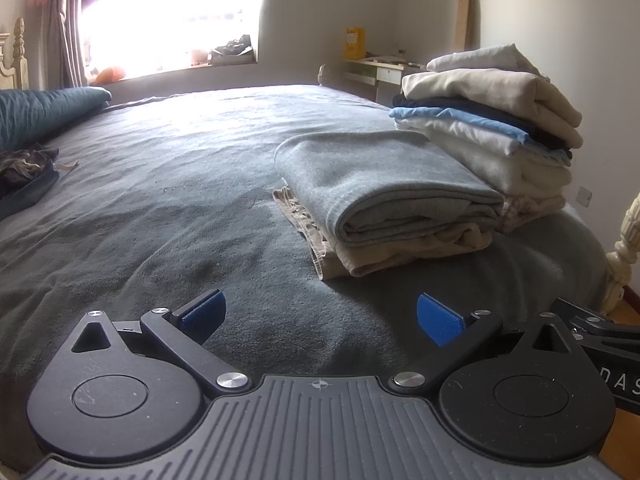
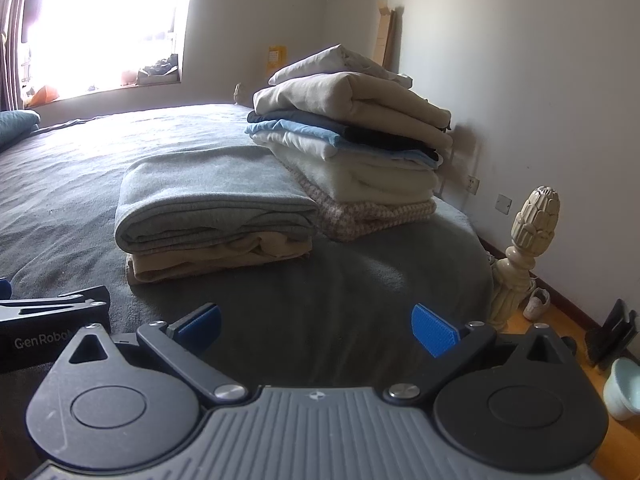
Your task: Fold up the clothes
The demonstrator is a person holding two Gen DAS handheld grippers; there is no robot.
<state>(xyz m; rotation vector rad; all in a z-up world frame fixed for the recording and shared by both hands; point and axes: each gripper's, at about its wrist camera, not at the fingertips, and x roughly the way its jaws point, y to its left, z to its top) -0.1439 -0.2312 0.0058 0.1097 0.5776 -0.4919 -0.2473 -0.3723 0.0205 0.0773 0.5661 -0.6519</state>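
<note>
1. Grey-green blanket (image 1: pixel 160 184) covers the whole bed, a bit wrinkled.
2. Left gripper (image 1: pixel 321 318) hovers low over it, blue-padded fingers (image 1: pixel 204 312) spread wide, holding nothing.
3. Right gripper (image 2: pixel 316 326) is the same deal: fingers apart and empty, near the bed's foot corner.
4. Folded grey garment (image 2: pixel 212 196) sits on a folded beige one (image 2: pixel 216 260), ahead of both grippers.
5. Taller stack of folded clothes (image 2: pixel 352 136) touches that pile on its right: cream, navy, blue, white, with a checked piece at the bottom.
6. Dark crumpled clothes (image 1: pixel 24 172) lie at far left by a teal pillow (image 1: pixel 44 108).
</note>
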